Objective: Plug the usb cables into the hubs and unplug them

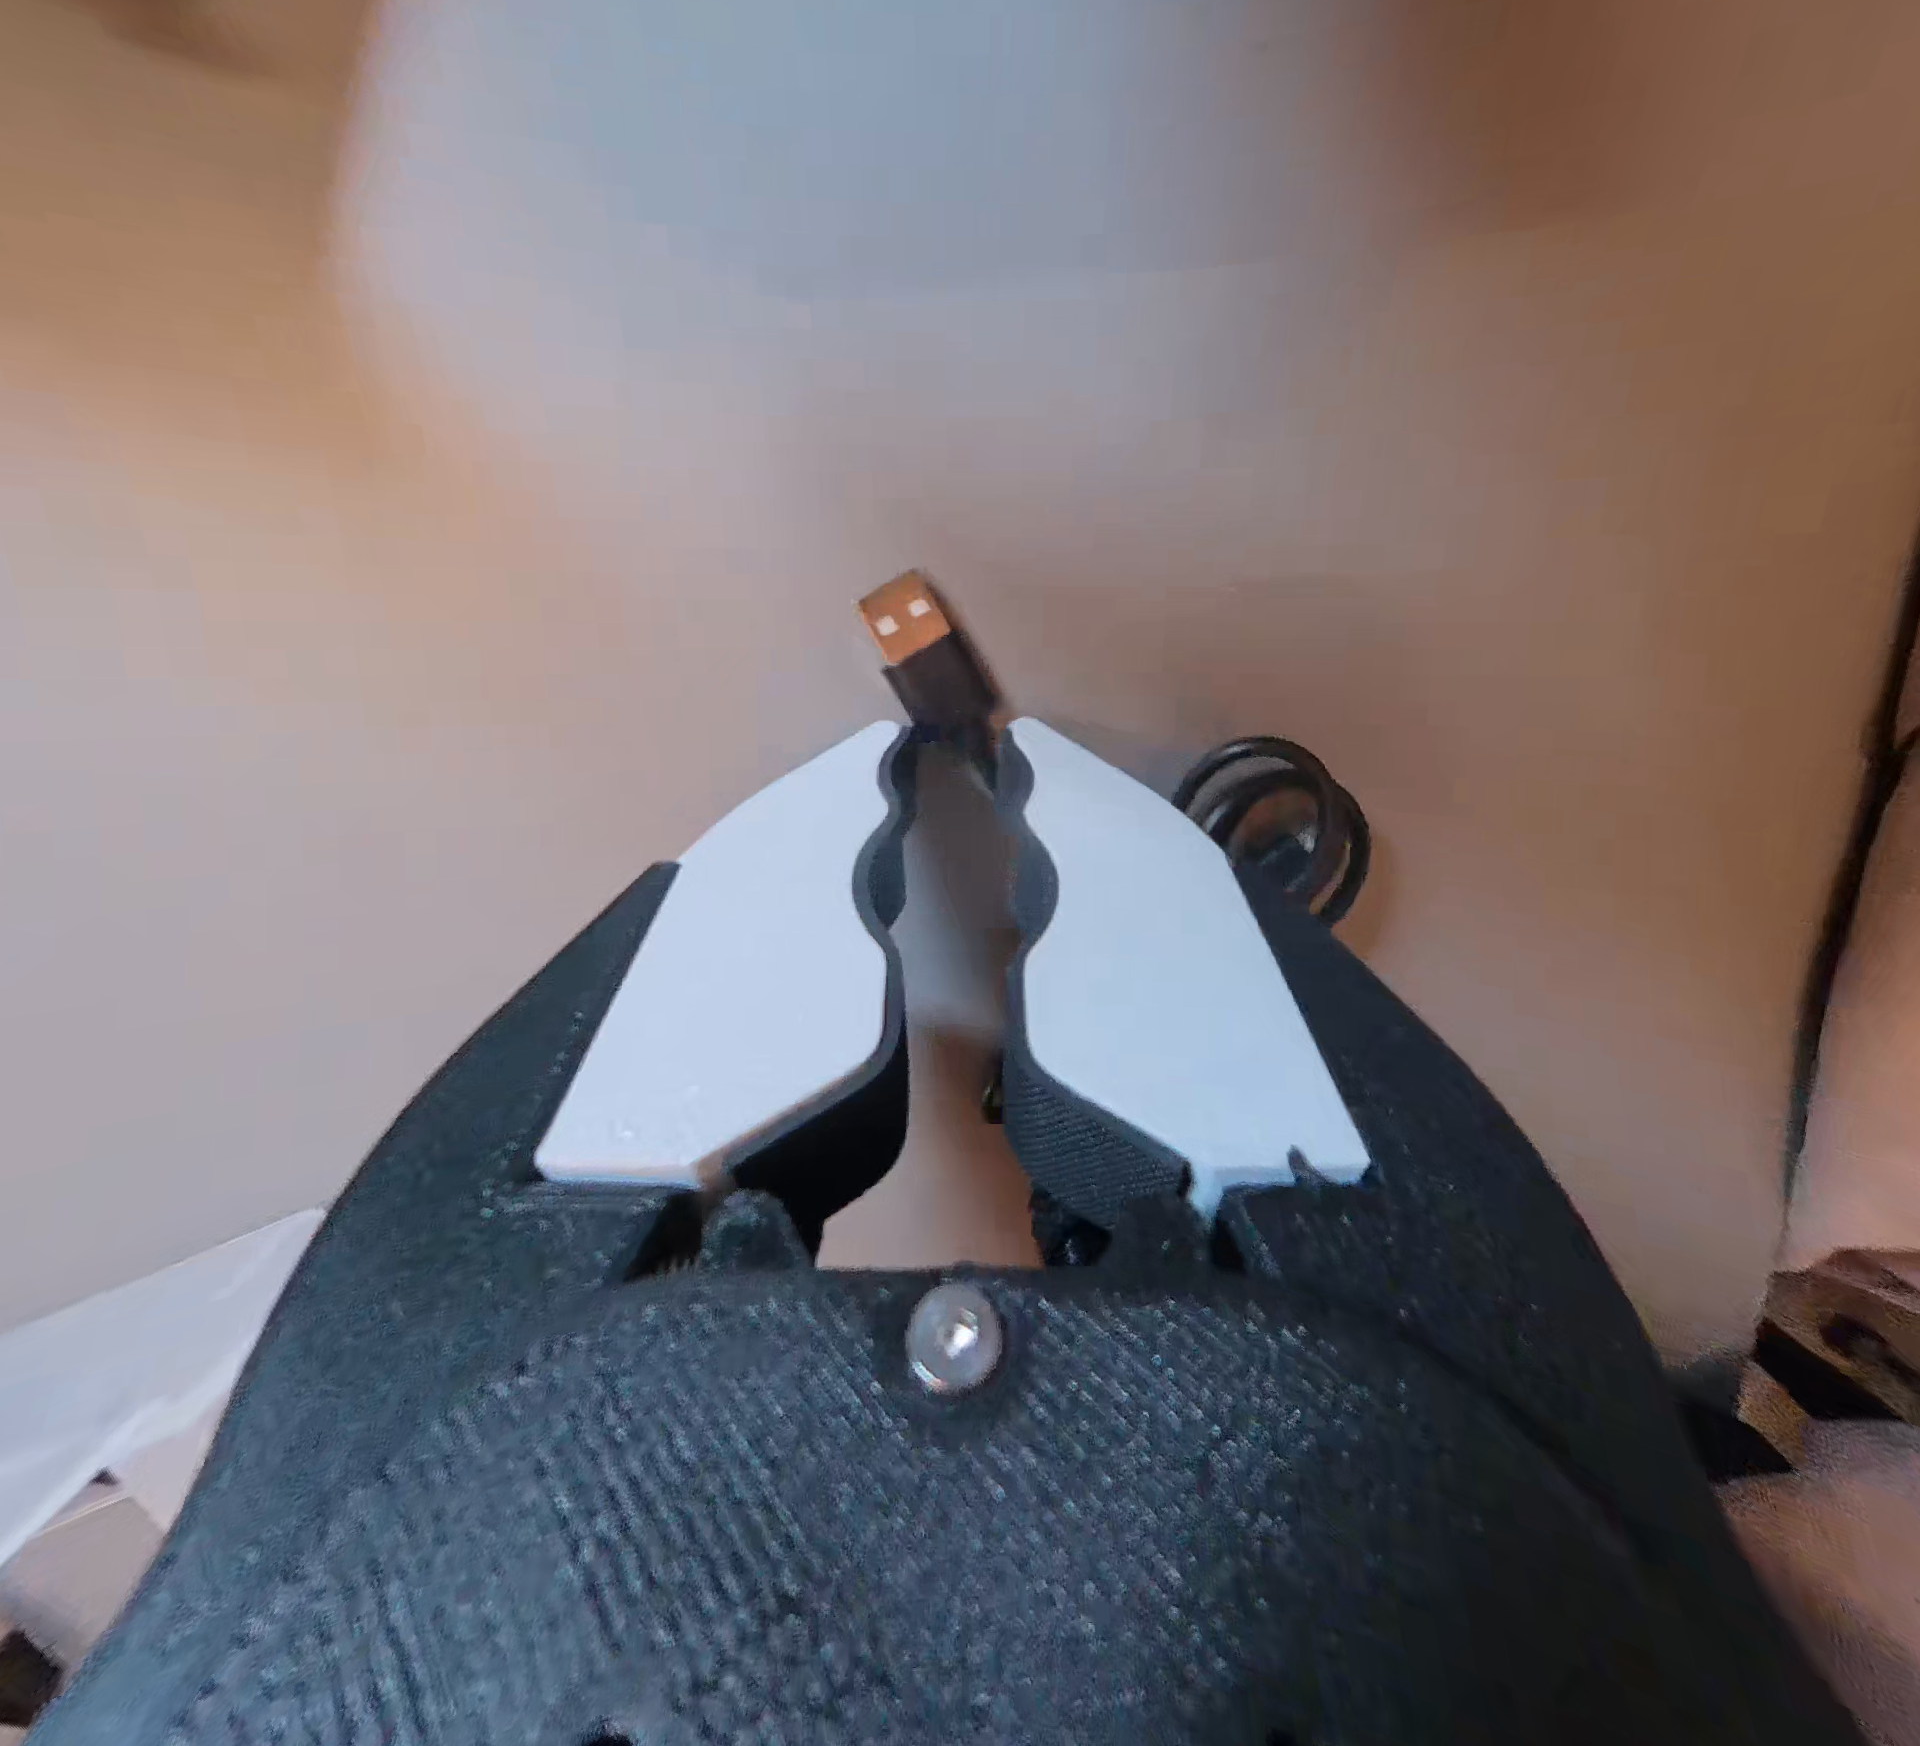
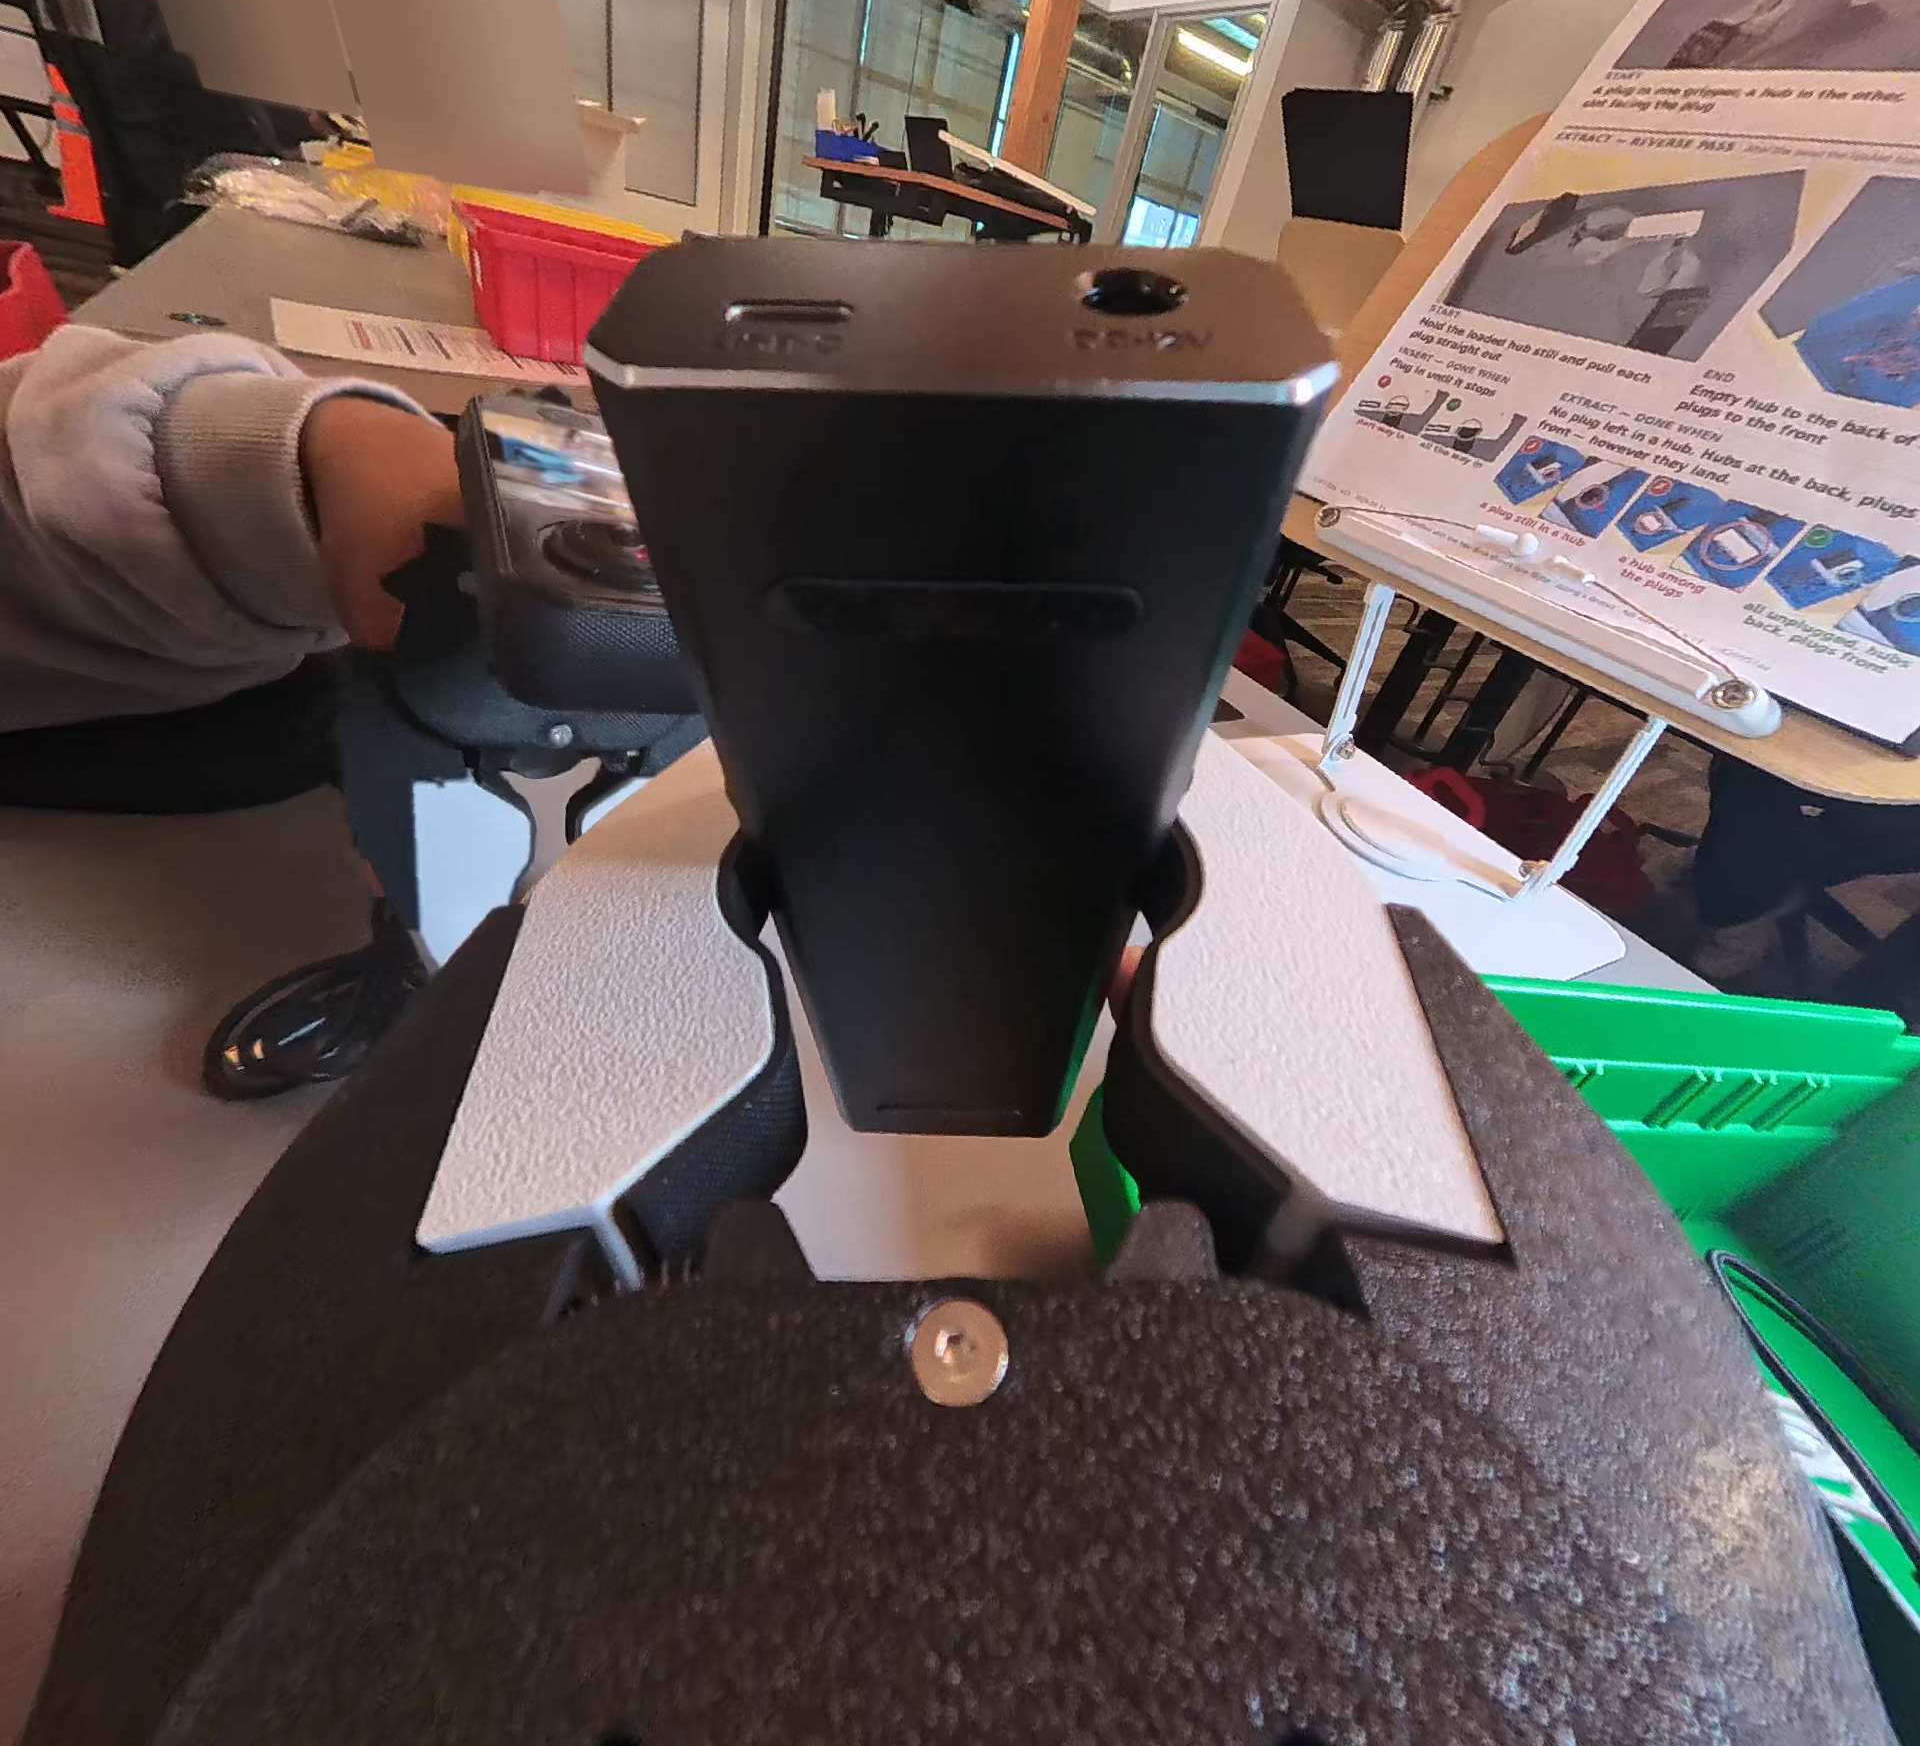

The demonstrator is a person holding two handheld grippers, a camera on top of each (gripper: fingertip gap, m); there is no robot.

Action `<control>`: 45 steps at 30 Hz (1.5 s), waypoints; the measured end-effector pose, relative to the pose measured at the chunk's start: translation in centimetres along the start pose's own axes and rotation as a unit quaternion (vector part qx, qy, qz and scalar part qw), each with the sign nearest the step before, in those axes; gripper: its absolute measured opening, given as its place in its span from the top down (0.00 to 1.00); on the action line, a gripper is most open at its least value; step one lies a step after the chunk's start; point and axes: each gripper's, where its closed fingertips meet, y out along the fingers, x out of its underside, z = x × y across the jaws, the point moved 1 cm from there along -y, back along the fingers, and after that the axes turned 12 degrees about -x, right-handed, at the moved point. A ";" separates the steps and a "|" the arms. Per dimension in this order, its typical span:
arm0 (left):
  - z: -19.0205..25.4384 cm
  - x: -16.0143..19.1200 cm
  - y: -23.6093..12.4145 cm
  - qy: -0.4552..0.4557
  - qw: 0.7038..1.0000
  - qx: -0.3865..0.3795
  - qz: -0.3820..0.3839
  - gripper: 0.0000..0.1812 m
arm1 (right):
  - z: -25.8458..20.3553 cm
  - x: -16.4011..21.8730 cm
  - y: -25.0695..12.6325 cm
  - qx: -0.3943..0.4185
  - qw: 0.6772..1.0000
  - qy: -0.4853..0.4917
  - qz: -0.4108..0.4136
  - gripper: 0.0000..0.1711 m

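My left gripper (image 1: pixel 951 740) is shut on a black USB cable just behind its plug (image 1: pixel 923 647). The metal plug points forward and up, tilted a little left. The rest of the cable lies in a black coil (image 1: pixel 1283 823) on the table to the right. My right gripper (image 2: pixel 956 865) is shut on a black hub (image 2: pixel 956 574) and holds it upright above the table, with its end face and two ports on top. The left gripper (image 2: pixel 540 657), held by a person's hand, shows at the left behind the hub. The cable coil (image 2: pixel 312 1021) lies under it.
A green bin (image 2: pixel 1704 1104) stands at the right under my right gripper. A white stand with a printed instruction sheet (image 2: pixel 1662 346) rises at the back right. A red bin (image 2: pixel 540 283) sits on a far table. Most of the left wrist view is blurred over. The left gripper's tips are roughly 20 centimeters from the right gripper's.
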 end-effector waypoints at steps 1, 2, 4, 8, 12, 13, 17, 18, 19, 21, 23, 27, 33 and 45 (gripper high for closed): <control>-0.1 -0.1 0.1 0.007 1.000 -0.006 0.001 0.93 | -0.1 -0.1 0.0 -0.002 1.000 -0.001 0.004 0.59; -0.1 -0.1 0.1 0.015 1.000 -0.009 0.002 0.93 | -0.1 -0.2 0.0 -0.006 1.000 -0.001 0.008 0.59; -0.2 -0.2 0.2 0.035 0.999 -0.016 0.005 0.93 | -0.4 -0.3 0.0 -0.016 1.000 -0.002 0.013 0.59; -0.1 -0.2 0.1 0.068 0.997 -0.005 0.028 0.93 | -1.3 -0.6 0.1 -0.044 0.999 -0.008 0.020 0.59; 0.7 -0.1 -1.7 0.086 0.988 0.070 0.110 0.94 | -2.4 -1.6 -0.1 -0.090 0.995 0.007 0.052 0.59; 0.8 -0.3 -2.3 0.085 0.984 0.084 0.135 0.94 | -2.8 -1.8 -0.1 -0.104 0.992 0.017 0.063 0.59; 1.8 -1.7 -4.6 0.080 0.962 0.138 0.222 0.94 | -4.9 -2.5 0.0 -0.189 0.975 0.062 0.095 0.59; 2.0 -1.9 -4.8 0.084 0.958 0.141 0.233 0.94 | -5.6 -2.6 0.0 -0.212 0.970 0.072 0.098 0.59; 2.0 -2.2 -4.9 0.086 0.956 0.141 0.242 0.94 | -6.2 -2.7 0.1 -0.231 0.965 0.080 0.100 0.59; 2.0 -2.4 -4.9 0.086 0.955 0.140 0.248 0.94 | -7.2 -2.8 0.3 -0.256 0.957 0.087 0.101 0.59; 2.1 -2.5 -5.0 0.087 0.953 0.141 0.253 0.94 | -7.8 -2.8 0.5 -0.268 0.955 0.086 0.093 0.59; 1.9 -2.5 -5.0 0.081 0.953 0.140 0.255 0.94 | -8.2 -2.0 0.8 -0.271 0.957 0.081 0.068 0.59; 0.6 -4.0 -5.4 0.044 0.951 0.105 0.288 0.80 | -8.0 -1.8 0.8 -0.271 0.956 0.089 0.069 0.59; -0.4 -10.4 -7.7 0.064 0.907 -0.073 0.409 0.65 | -5.7 -4.5 -0.3 -0.196 0.967 0.072 0.144 0.59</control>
